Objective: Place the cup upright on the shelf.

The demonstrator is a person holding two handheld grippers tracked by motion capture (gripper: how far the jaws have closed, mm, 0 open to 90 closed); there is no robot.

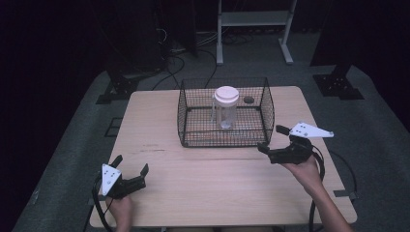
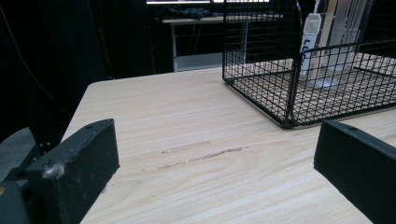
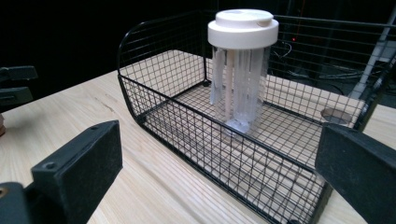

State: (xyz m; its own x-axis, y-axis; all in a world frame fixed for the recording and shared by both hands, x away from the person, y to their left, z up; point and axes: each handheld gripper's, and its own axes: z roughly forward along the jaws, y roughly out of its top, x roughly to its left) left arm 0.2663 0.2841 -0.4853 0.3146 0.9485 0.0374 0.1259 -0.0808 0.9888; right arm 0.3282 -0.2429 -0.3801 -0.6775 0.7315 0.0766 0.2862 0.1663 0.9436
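Observation:
A black wire basket (image 1: 186,113) stands at the middle back of the wooden table (image 1: 217,183). Inside it a clear plastic jar (image 1: 226,108) with a white lid stands upright. My left gripper (image 1: 130,163) rests open near the table's front left corner, well away from the basket, with nothing between its jaws. My right gripper (image 1: 271,138) is open just off the basket's front right corner, also holding nothing. In the left gripper view the basket (image 2: 289,84) and jar (image 2: 322,51) lie ahead to the right. The right gripper view looks over the basket's (image 3: 187,107) rim at the jar (image 3: 240,70).
A small dark round hole (image 1: 248,100) sits in the tabletop behind the basket, and the hole (image 3: 337,115) also shows through the mesh. Faint scuff marks (image 2: 201,156) cross the wood in front of the left gripper. Stands and cables crowd the dark floor beyond the table.

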